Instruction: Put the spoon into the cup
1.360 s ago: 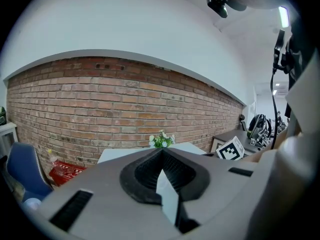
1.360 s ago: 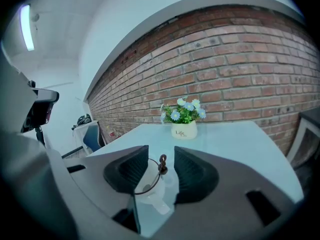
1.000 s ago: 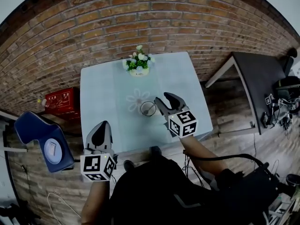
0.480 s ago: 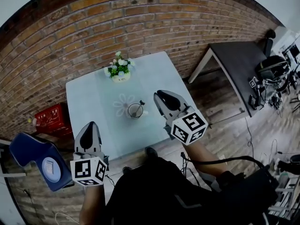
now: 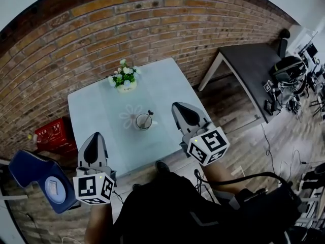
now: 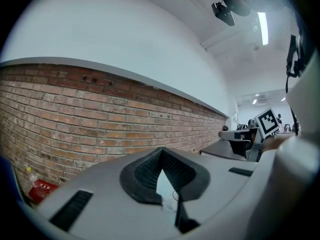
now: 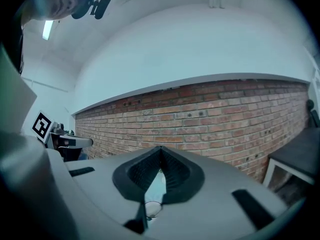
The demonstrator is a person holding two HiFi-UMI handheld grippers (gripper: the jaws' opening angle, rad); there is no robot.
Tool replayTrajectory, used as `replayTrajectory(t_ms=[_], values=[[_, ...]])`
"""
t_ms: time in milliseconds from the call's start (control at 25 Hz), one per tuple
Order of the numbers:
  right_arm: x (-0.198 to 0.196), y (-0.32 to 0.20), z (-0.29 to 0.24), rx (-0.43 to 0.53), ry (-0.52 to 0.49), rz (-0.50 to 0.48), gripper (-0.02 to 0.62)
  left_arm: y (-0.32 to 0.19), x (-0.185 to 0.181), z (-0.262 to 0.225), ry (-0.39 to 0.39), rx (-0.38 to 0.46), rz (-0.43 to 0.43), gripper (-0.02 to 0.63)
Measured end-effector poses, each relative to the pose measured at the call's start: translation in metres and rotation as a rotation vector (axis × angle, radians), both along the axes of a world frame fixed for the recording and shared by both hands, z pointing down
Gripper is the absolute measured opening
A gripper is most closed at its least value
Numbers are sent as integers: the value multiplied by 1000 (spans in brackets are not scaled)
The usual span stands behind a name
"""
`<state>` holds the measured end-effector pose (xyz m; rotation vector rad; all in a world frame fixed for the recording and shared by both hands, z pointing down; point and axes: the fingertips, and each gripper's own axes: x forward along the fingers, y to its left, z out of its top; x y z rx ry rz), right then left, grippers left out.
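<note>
A glass cup (image 5: 143, 121) stands near the middle of the pale blue table (image 5: 96, 111), with the spoon (image 5: 148, 116) leaning inside it, handle up to the right. My right gripper (image 5: 179, 107) hovers to the right of the cup, raised off the table, shut and empty. My left gripper (image 5: 95, 136) hangs over the table's near left edge, also shut with nothing in it. In the right gripper view the cup (image 7: 152, 208) shows low through the slit under the closed jaws of the right gripper (image 7: 160, 149). In the left gripper view the left gripper (image 6: 161, 150) points level at the brick wall.
A pot of white flowers (image 5: 123, 79) sits at the table's far edge by the brick wall (image 5: 127, 19). A red box (image 5: 53, 131) and a blue chair (image 5: 38, 179) are on the floor at the left. A dark table (image 5: 254, 65) and office gear stand to the right.
The right gripper, open beside the cup a second ago, has shut and lifted away to the right. The spoon now stands in the cup. The left gripper rose slightly.
</note>
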<state>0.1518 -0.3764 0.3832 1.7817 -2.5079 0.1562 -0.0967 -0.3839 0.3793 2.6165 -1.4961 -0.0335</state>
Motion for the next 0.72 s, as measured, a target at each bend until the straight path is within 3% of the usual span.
replayTrajectory(t_ms=[720], values=[[-9, 0, -2, 7, 25, -14, 17, 5, -11, -1, -3, -6, -42, 9]])
